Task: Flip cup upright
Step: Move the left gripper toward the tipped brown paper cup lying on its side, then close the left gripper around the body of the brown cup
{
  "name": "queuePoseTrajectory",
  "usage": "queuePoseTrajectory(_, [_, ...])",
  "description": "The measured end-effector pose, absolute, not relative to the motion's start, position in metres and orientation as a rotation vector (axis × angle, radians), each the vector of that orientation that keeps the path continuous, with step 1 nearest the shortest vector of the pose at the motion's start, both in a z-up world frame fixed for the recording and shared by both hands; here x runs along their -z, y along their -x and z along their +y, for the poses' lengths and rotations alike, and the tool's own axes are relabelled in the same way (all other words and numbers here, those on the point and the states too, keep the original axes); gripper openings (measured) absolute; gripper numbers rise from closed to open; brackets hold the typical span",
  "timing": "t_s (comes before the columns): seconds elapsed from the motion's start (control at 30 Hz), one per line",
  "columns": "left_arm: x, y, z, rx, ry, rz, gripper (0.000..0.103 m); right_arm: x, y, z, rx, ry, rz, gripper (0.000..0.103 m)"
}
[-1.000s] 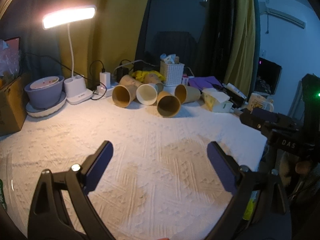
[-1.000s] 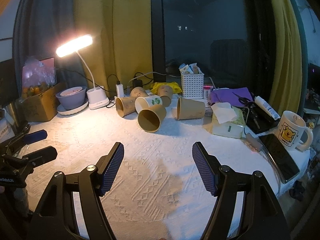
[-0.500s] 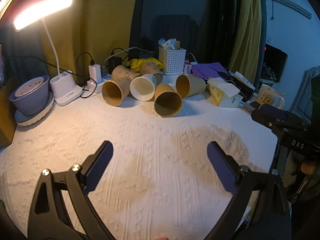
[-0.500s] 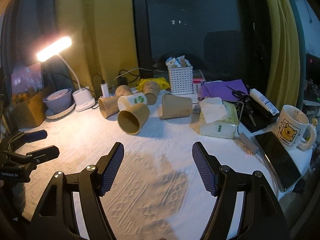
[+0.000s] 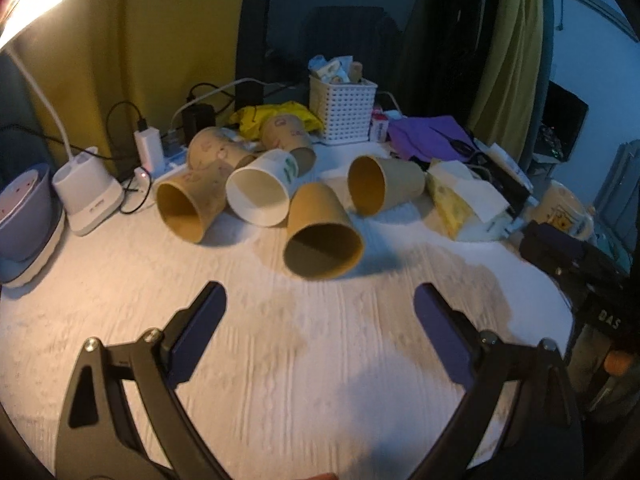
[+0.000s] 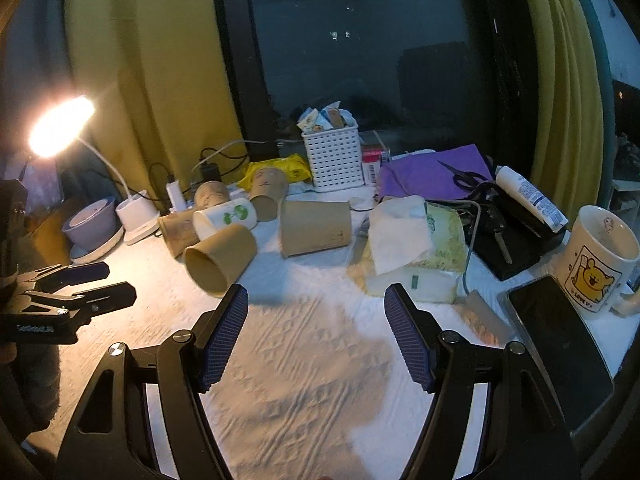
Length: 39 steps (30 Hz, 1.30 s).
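Note:
Several paper cups lie on their sides on the white cloth. The nearest brown cup (image 5: 322, 240) (image 6: 220, 258) points its mouth at me. A white cup with a green logo (image 5: 260, 192) (image 6: 226, 216) lies behind it, another brown cup (image 5: 384, 190) (image 6: 316, 228) lies to its right, and more brown cups (image 5: 188, 204) lie at the left and behind. My left gripper (image 5: 320, 300) is open and empty, a little short of the nearest cup. My right gripper (image 6: 316, 300) is open and empty, just right of that cup. The left gripper also shows in the right wrist view (image 6: 76, 284).
A lit desk lamp (image 6: 138, 218) and a purple bowl (image 5: 24, 204) stand at the left. A white basket (image 6: 332, 156) is at the back. A tissue pack (image 6: 412, 256), a phone (image 6: 560, 328), a bear mug (image 6: 596, 260) and a purple cloth (image 6: 432, 176) crowd the right.
Both grippers have moved forward toward the cups, which now look larger and nearer. Both stay open. The cups have not moved.

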State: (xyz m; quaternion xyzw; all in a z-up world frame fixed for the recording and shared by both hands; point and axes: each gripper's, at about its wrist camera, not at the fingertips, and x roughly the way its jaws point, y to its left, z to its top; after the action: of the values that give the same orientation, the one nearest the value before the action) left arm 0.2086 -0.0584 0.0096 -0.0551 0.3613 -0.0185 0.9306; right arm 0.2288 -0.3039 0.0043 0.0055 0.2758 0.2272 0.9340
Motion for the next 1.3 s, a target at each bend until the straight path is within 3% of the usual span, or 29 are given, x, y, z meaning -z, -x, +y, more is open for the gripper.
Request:
queuePoseTrajectory(1.03, [0.057,-0.334,-0.061,0.039,0.157,0.93,0.095,0.025,-0.303,-0.292,-0.512,-0.034,0.654,0.073])
queuePoseTrajectory(1.1, [0.058,-0.331,-0.062,0.053,0.156,0.922,0.09,0.025,-0.302,-0.291,-0.511,-0.031,0.655,0.073])
queuePoseTrajectory(1.17, [0.058,-0.329,-0.063,0.068,0.156,0.927,0.071,0.025,-0.302,-0.29,-0.509,-0.027,0.656,0.073])
queuePoseTrajectory(1.3, [0.055,-0.323,-0.065,0.09,0.157,0.916,0.07,0.023,-0.298,-0.289,-0.505,-0.026,0.655,0.073])
